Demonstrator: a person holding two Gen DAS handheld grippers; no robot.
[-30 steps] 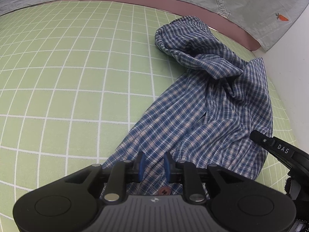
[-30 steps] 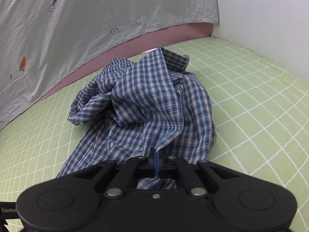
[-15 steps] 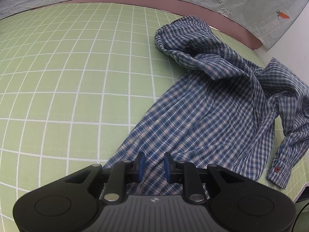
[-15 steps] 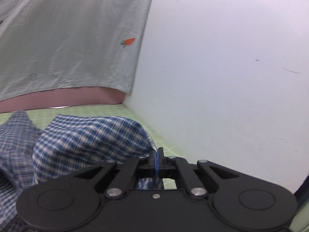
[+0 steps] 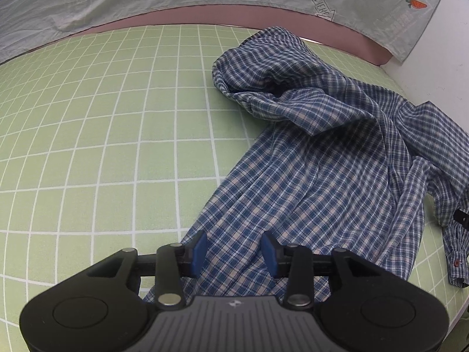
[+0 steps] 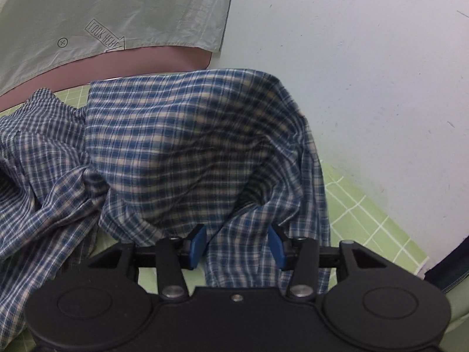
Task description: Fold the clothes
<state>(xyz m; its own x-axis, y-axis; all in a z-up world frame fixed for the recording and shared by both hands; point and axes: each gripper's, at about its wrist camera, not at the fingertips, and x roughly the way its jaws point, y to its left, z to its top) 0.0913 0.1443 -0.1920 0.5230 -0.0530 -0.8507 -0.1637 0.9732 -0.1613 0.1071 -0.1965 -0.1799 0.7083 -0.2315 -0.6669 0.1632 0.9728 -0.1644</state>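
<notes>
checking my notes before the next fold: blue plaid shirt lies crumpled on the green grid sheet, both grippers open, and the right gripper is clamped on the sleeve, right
Not quite: the right gripper is not clamped on anything. The right wrist view shows its jaws spread apart, with the plaid shirt merely lying between and beyond them. The rest holds: the shirt lies crumpled on the green grid sheet, and the left gripper is open too.

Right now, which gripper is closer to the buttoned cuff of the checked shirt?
Right. In the left wrist view the buttoned cuff lies far out to the side of the left gripper, near the bed's edge. The right gripper hovers over the sleeve leading to it.
</notes>
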